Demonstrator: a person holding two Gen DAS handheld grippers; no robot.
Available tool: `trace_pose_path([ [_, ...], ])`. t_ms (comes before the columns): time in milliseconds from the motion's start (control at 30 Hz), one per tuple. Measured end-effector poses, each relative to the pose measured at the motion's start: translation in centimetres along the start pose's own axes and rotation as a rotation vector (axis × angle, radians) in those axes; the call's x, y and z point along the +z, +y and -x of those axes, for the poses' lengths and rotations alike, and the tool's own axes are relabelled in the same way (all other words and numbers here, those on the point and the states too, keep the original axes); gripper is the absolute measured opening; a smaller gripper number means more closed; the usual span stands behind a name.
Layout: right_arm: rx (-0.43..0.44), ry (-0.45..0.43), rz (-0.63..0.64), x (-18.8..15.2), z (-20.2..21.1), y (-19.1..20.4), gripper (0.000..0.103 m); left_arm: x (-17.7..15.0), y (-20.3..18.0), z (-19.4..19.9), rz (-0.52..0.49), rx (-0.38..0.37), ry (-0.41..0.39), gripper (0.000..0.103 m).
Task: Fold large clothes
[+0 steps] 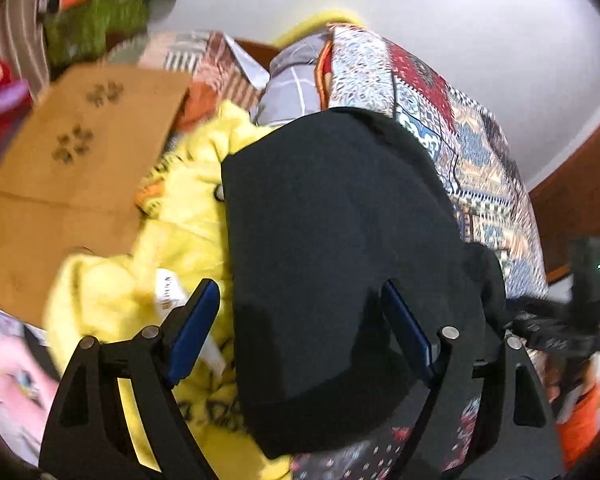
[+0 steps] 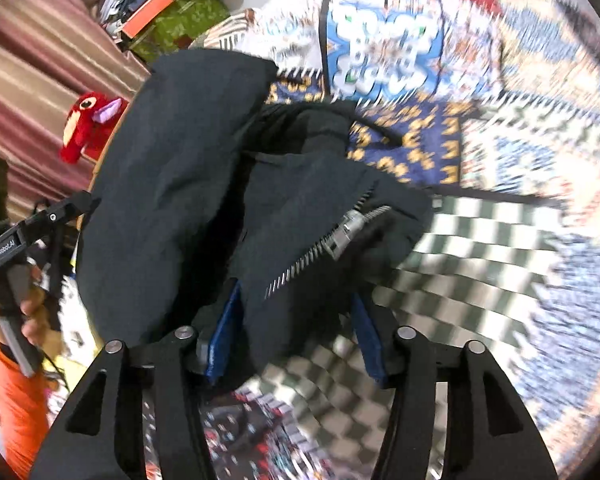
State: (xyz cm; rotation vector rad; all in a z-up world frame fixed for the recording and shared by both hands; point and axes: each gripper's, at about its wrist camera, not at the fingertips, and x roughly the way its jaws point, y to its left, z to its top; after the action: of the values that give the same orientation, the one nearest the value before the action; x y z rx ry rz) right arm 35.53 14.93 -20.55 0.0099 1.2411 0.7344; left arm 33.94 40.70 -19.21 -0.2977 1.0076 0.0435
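A black zip-up garment (image 1: 340, 264) lies in a bulky folded heap on a patterned bedspread (image 1: 472, 152). My left gripper (image 1: 300, 328) is open, its blue-padded fingers (image 1: 194, 332) wide apart over the garment's near edge. In the right wrist view the same black garment (image 2: 172, 184) shows its silver zipper (image 2: 340, 236). My right gripper (image 2: 296, 340) is open, with a fold of the zipper edge lying between its jaws. The bedspread (image 2: 500, 240) is blurred by motion there.
A yellow fleece garment (image 1: 172, 240) lies left of the black one, beside a brown cardboard sheet (image 1: 72, 168) with paw prints. A red plush toy (image 2: 86, 124) and a heap of clothes (image 2: 172, 12) sit by a striped curtain. The left gripper's handle and hand (image 2: 16, 280) show at the left.
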Motion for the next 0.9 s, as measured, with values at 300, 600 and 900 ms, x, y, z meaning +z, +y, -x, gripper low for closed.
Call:
trace_pose_path([
  [300,-0.085,-0.242,0.150,0.7,5.2,4.8,0.062,-3.2,-5.5,3.4,-0.176,0.085,-0.102,0.082],
  [600,-0.112,-0.089,0.195,1.3,-4.2,7.2,0.061,-4.5,-2.9,-0.9,-0.053,0.090,-0.013,0.085],
  [900,-0.100,-0.187,0.158,0.7,1.7,7.1,0.062,-5.8,-5.1,4.2,-0.080,0.143,-0.091,0.082],
])
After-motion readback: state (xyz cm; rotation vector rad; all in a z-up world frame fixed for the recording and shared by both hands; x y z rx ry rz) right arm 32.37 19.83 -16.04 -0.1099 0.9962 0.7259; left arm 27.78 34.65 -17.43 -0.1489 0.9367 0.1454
